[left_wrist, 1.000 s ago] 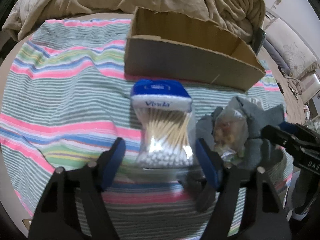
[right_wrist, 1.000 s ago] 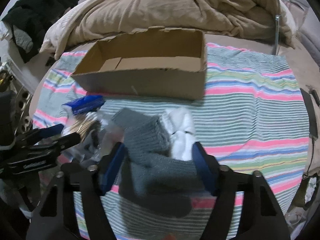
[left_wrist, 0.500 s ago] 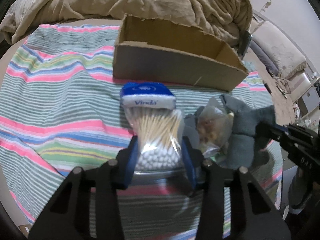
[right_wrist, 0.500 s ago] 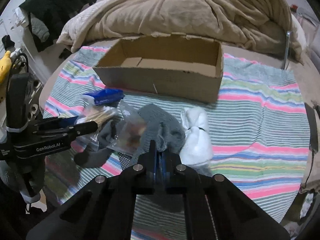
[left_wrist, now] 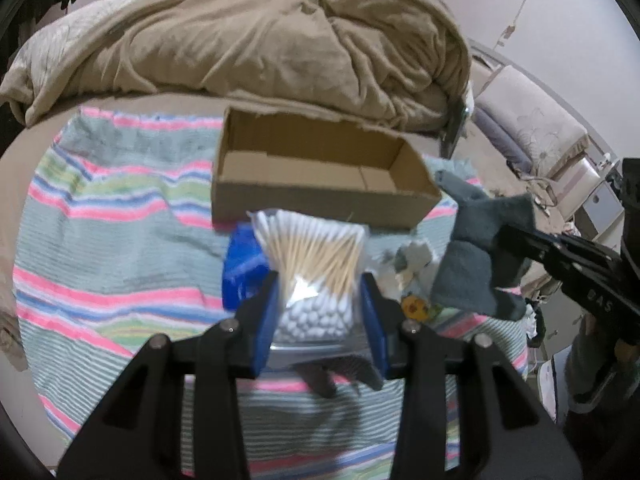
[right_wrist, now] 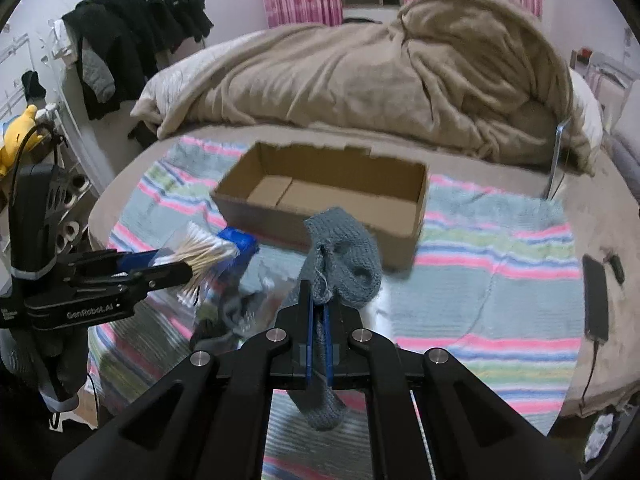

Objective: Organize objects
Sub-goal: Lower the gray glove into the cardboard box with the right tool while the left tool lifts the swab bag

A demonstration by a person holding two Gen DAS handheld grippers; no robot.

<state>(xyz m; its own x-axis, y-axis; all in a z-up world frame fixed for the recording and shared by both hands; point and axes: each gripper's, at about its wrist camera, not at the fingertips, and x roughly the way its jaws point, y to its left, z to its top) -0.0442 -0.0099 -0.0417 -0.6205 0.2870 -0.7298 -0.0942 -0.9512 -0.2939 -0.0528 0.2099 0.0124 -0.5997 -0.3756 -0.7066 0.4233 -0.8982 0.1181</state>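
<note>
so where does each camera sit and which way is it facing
Left wrist: on the left gripper, looking down past its blue-padded fingers, shut on the clear pack of cotton swabs, toward the open brown cardboard box.
Right wrist: on the right gripper, shut on the grey knitted sock, facing that box.
Shared: box, striped towel, tan blanket, each other's gripper.

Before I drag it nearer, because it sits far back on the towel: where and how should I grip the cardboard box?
Probably the near long wall of the cardboard box, midway along, coming down from above. The top is open and the box looks empty, so that thin upright wall can be straddled inside and out; the whole box looks too wide to span.
</note>
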